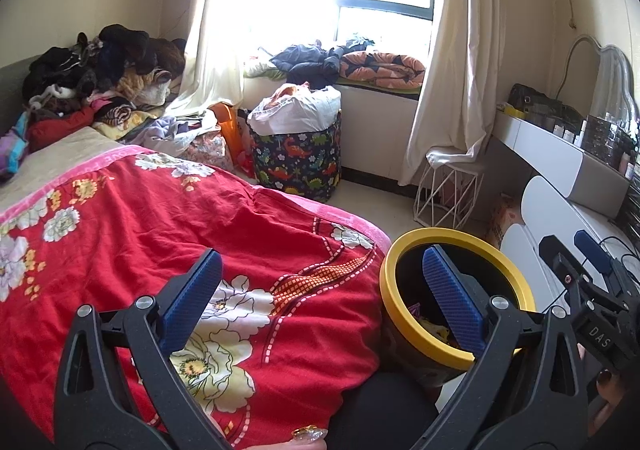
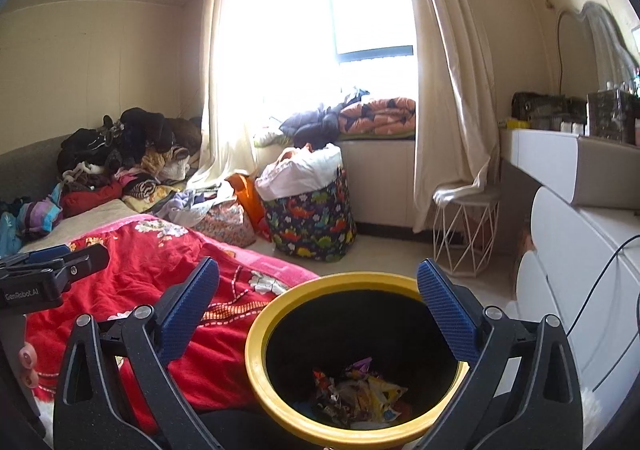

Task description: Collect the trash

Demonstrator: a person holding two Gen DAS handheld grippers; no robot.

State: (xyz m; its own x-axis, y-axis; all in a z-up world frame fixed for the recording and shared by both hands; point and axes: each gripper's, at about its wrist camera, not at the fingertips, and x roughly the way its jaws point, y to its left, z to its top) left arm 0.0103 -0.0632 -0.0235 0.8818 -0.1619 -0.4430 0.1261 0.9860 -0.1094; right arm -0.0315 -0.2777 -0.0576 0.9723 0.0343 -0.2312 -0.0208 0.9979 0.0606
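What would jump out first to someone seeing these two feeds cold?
Probably the yellow-rimmed black bin low in the right wrist view, with crumpled wrappers at its bottom and the open right hand-held gripper above it. Next, the red floral blanket on the bed to its left, where the left hand-held gripper is open too. Behind, a dinosaur-print basket stands under the bright window.

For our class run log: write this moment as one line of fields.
left gripper: open, empty | right gripper: open, empty, above bin | yellow-rimmed bin: wrappers inside | red floral blanket: beside bin
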